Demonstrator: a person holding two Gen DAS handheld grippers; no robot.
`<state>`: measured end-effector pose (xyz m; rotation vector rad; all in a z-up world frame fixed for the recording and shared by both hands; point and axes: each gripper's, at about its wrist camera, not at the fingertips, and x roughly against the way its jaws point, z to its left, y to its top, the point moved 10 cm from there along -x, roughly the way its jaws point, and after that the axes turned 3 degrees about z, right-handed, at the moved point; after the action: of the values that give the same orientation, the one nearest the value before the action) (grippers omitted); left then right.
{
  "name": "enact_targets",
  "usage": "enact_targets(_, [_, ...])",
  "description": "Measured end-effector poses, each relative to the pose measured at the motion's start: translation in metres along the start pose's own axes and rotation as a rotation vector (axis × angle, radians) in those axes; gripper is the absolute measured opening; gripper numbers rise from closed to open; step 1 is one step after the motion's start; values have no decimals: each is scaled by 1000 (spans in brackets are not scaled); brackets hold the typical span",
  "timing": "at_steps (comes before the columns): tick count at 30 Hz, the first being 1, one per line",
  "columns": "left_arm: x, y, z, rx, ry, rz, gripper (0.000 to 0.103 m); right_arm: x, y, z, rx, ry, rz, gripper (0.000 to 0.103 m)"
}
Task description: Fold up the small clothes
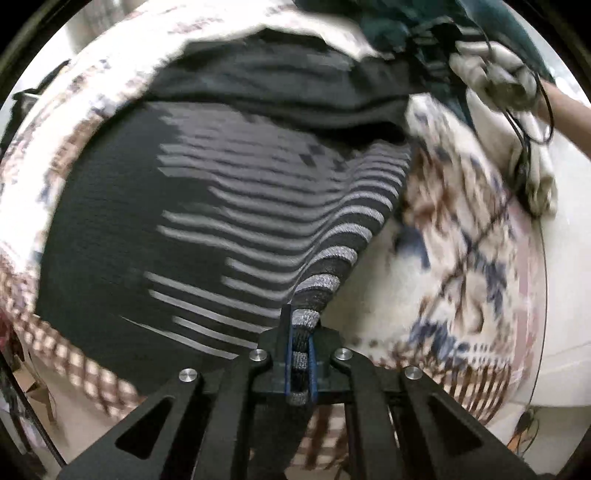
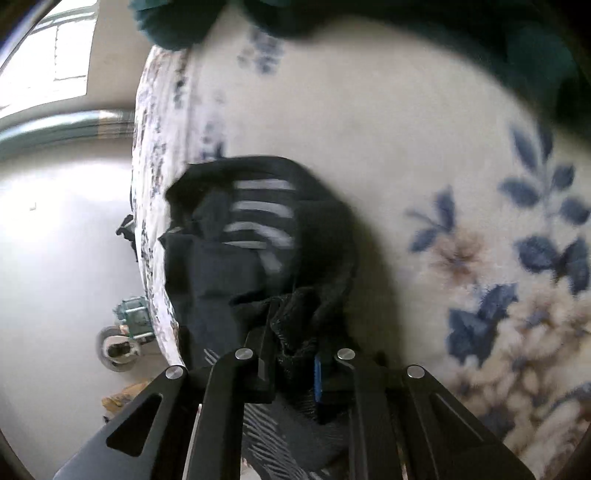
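A black garment with grey stripes (image 1: 229, 206) lies spread on a floral blanket (image 1: 461, 236). My left gripper (image 1: 300, 332) is shut on a striped edge of it and lifts that edge into a ridge. In the right wrist view the same black striped garment (image 2: 258, 236) hangs bunched over the blanket (image 2: 424, 184). My right gripper (image 2: 291, 332) is shut on a dark fold of it. The other hand-held gripper and a gloved hand (image 1: 506, 77) show at the upper right of the left wrist view.
A dark teal garment (image 1: 391, 26) lies at the far edge of the blanket, also seen in the right wrist view (image 2: 406, 22). The blanket's edge drops to a pale floor (image 2: 62, 258). A small wheeled object (image 2: 118, 347) stands on that floor.
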<state>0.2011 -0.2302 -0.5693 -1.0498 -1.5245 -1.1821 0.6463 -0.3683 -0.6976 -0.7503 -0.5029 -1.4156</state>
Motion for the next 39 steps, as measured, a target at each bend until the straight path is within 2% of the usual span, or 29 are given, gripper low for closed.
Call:
enact_targets(4, [36, 19, 47, 2, 19, -76, 4, 21, 2, 63, 112, -97, -8, 13])
enact_targets(7, [46, 21, 93, 59, 8, -77, 4, 20, 1, 113, 169, -152, 11, 13])
enact_targets(10, [42, 25, 149, 137, -14, -61, 4, -3, 6, 168, 210, -210, 15, 13])
enact_targets(14, [23, 26, 216, 244, -47, -34, 4, -63, 25, 228, 187, -262, 10, 13])
enact_targets(18, [-2, 29, 275, 335, -85, -2, 4, -158, 46, 268, 129, -324, 35, 13])
enact_targets(22, [-27, 28, 314, 404, -150, 43, 5, -244, 55, 282, 121, -445, 74, 13])
enact_targets(24, [-40, 28, 321, 413, -228, 85, 9, -275, 60, 281, 88, -500, 89, 14])
enact_targets(25, [-44, 27, 326, 439, -275, 104, 9, -288, 64, 280, 48, -509, 98, 21])
enact_targets(26, [-45, 25, 330, 462, -317, 118, 12, -294, 64, 280, 32, -497, 107, 39])
enact_targets(27, [-45, 23, 335, 483, -346, 131, 23, -300, 64, 286, 7, -440, 118, 50])
enact_targets(28, [-43, 21, 340, 499, -372, 136, 36, -299, 61, 297, -14, -343, 111, 69])
enact_targets(29, [-39, 19, 346, 511, -407, 130, 44, -294, 54, 308, -18, -268, 112, 78])
enact_targets(30, [-35, 18, 351, 516, -417, 125, 57, -288, 46, 316, -13, -219, 116, 79])
enact_targets(31, [-29, 17, 356, 514, -430, 114, 58, -277, 34, 324, 2, -167, 111, 79])
enact_targets(32, [-26, 18, 356, 501, -443, 111, 58, -265, 21, 327, 23, -152, 103, 79])
enact_targets(34, [-24, 21, 352, 440, -438, 124, 58, -245, -7, 324, 59, -169, 93, 79])
enact_targets(35, [-24, 23, 349, 404, -429, 131, 58, -231, -32, 316, 91, -198, 92, 79])
enact_targets(39, [-45, 29, 329, 236, -361, 196, 58, -208, -113, 267, 153, -361, 111, 79])
